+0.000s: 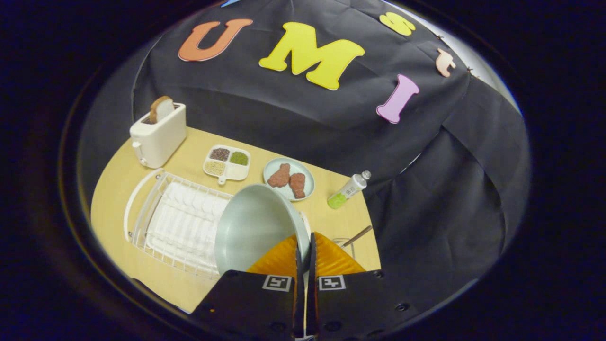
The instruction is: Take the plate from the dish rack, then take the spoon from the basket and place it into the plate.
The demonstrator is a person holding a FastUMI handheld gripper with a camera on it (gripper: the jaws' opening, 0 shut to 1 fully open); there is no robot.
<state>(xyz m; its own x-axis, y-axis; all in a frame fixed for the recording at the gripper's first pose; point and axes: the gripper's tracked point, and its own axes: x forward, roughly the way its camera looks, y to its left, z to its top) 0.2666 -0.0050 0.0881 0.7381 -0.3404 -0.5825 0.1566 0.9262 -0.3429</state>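
My gripper [304, 246] is shut on the rim of a pale grey-green plate [253, 227], which hangs tilted on edge above the right end of the white wire dish rack [161, 222]. The plate's hollow face turns toward the rack. Just beyond my right finger a spoon handle [357, 235] sticks up out of a clear basket [342, 244], most of which is hidden behind the finger. The rack's slots to the left of the plate hold nothing.
On the wooden table [118, 175] stand a white toaster [158, 135] with a bread slice, a four-part tray [227, 163] of grains, a small plate [289, 179] with two brown pieces, and a lying bottle [349, 189]. The table's right edge is near the basket.
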